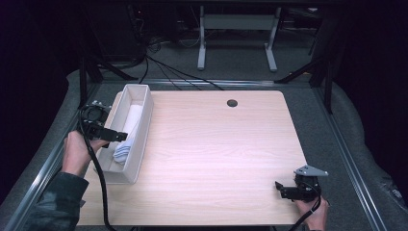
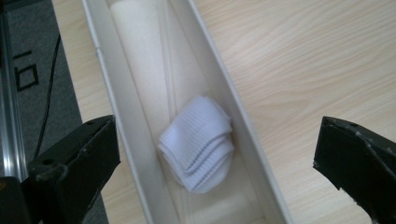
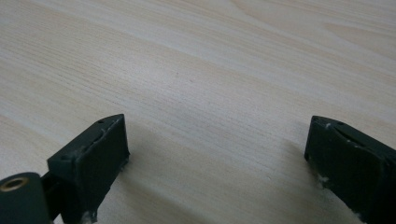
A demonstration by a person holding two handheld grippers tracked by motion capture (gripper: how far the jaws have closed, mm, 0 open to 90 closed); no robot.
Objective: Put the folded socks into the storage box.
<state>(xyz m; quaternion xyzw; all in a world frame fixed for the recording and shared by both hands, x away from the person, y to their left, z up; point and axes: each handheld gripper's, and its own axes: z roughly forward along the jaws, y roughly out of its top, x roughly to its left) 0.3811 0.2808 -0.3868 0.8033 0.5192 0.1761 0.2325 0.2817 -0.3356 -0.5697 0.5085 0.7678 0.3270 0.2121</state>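
My left gripper (image 2: 212, 154) hung above the long white bin (image 1: 145, 126) at the left edge of the counter (image 1: 216, 149), jaws spread as wide as they went and gripping nothing. Directly below the gap lay the folded white sock (image 2: 198, 142), ribbed, resting on the bin's floor toward its near end, clear of both jaws. A second pale roll of cloth (image 2: 140, 56) filled the far stretch of the bin. My right gripper (image 3: 217, 163) sat low over bare wood at the counter's near right corner, jaws also wide apart and empty, well apart from the bin.
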